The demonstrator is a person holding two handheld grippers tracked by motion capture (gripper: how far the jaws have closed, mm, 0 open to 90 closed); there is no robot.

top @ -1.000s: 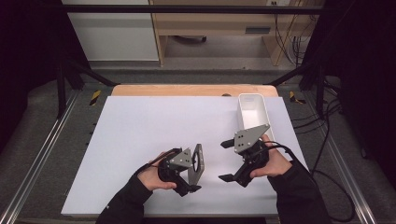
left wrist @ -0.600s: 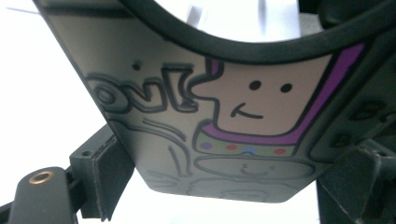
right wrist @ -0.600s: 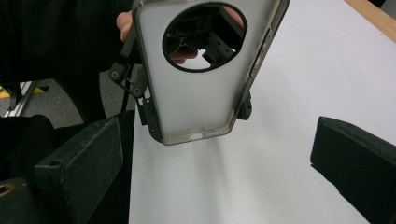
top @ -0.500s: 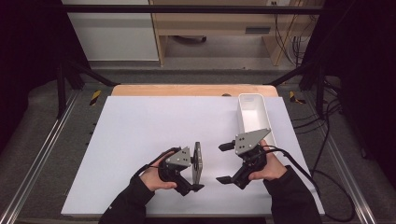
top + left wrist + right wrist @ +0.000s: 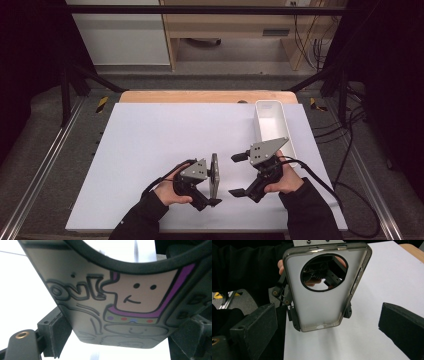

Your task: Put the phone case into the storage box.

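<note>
Case (image 5: 214,175) is already lifted upright over the counter (image 5: 150,145), clamped in the left claw (image 5: 212,186), while the right claw (image 5: 239,174) waits apart, and the tray (image 5: 270,125) holds nothing yet.

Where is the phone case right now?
In the high view the phone case stands on edge near the table's front, held in the left gripper, just left of the open right gripper.

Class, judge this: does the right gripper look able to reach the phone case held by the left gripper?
Probably yes: the right gripper faces the phone case with open jaws and nothing between.
</note>
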